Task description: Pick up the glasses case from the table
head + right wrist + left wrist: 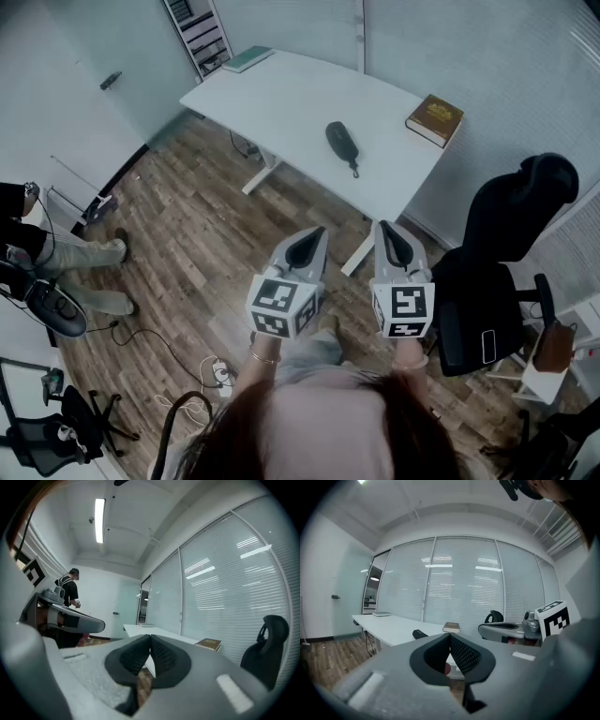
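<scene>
Presently, the glasses case (342, 143) lies near the middle of the white surface (281, 103), well apart from both claws and left of a brown book (434, 119). It is dark, elongated and rounded, with a thin tail at its near end. Its material and closure cannot be made out. In the left gripper view, the claw body hides most of it. Its long axis runs roughly away from the person, tail toward the near edge. The left claw (312, 234) and right claw (388, 230) are each pressed together on nothing.
</scene>
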The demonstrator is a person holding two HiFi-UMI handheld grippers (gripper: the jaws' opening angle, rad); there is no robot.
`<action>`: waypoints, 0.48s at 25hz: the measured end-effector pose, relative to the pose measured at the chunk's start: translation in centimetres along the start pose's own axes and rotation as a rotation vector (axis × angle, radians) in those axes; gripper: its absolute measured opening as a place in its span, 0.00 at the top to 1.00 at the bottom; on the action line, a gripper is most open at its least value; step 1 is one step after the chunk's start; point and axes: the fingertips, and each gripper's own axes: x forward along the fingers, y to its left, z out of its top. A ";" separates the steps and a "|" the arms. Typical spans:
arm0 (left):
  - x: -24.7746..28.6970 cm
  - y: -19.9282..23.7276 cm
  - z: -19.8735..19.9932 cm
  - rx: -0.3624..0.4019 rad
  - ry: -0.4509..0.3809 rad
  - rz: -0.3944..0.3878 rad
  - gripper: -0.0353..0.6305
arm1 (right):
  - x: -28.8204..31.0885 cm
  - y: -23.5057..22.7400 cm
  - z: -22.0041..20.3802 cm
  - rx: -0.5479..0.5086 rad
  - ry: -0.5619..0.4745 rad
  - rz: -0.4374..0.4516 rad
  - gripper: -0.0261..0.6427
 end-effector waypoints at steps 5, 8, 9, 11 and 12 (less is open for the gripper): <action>1.7 1.4 0.7 0.002 -0.008 -0.004 0.94 | 2.1 -0.4 0.7 -0.003 -0.019 0.008 0.96; 2.8 2.1 1.0 0.002 -0.010 -0.009 0.94 | 3.1 -0.7 0.7 0.018 -0.012 0.010 0.96; 3.1 2.3 1.1 0.001 -0.010 -0.011 0.94 | 3.5 -0.7 0.7 0.031 -0.013 0.012 0.96; 3.6 3.0 1.1 0.000 -0.009 -0.013 0.94 | 4.2 -0.7 0.9 0.052 -0.018 0.020 0.96; 3.9 3.3 1.1 -0.002 -0.007 -0.014 0.94 | 4.6 -0.7 0.9 0.054 -0.019 0.022 0.96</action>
